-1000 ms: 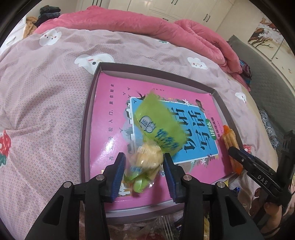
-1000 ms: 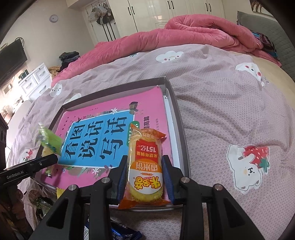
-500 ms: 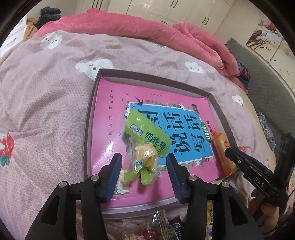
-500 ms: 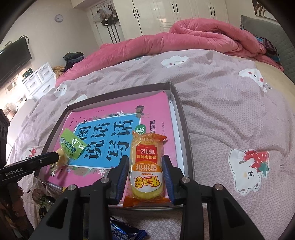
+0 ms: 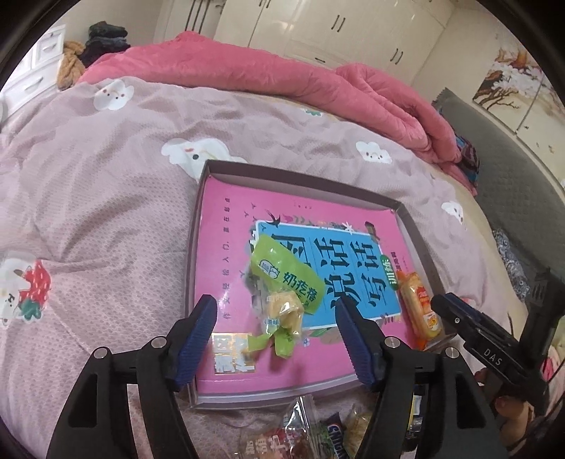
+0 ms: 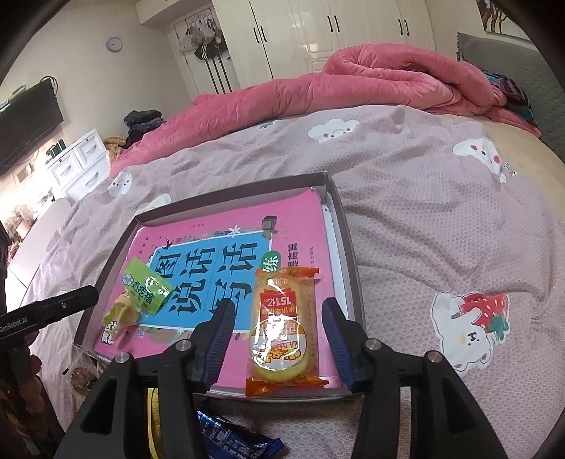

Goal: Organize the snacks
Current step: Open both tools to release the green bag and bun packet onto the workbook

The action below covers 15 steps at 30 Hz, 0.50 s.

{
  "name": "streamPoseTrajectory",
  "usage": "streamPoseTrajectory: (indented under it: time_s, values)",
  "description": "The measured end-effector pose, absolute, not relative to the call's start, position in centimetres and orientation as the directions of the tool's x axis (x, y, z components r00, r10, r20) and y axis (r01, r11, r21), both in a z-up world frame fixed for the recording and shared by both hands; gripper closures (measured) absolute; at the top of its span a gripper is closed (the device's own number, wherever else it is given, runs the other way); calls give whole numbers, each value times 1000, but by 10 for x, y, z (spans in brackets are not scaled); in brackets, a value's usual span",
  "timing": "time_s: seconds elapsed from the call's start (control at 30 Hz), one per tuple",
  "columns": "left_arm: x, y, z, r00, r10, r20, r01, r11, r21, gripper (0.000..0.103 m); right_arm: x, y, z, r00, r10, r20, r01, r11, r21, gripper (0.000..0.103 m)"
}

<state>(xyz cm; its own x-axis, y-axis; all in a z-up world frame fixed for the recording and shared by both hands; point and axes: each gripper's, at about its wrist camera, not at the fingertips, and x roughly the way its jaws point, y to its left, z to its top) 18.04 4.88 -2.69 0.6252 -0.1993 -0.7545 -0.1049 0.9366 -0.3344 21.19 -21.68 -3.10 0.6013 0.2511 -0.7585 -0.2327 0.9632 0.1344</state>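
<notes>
A shallow grey box (image 5: 200,226) (image 6: 348,243) lined with a pink and blue book cover lies on the bed. A green snack packet (image 5: 286,289) (image 6: 141,296) rests on the cover near the box's front left. My left gripper (image 5: 275,335) hangs just above it, jaws opening, pads clear of the packet on both sides. An orange rice cracker packet (image 6: 282,332) (image 5: 420,307) lies at the front right of the box. My right gripper (image 6: 279,342) straddles it, jaws opening, with a gap between each pad and the wrapper.
More wrapped snacks (image 5: 317,434) lie in a heap on the bedspread in front of the box; a blue wrapper (image 6: 229,437) shows there too. A rolled pink duvet (image 6: 353,84) runs along the far side of the bed. White wardrobes (image 6: 317,31) stand behind.
Both grippers have let go: the green packet dropped flat onto the cover and the left gripper rose and widened. The right jaws parted from the orange packet, which stays in place.
</notes>
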Motion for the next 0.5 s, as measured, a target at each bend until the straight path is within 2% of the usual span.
streamPoseTrajectory:
  time_s: [0.5]
  values:
    - [164,49,-9,665,-171,-727,-98,945,-311,25,201,-221,-11,658,255,-708,-230,964,133,35]
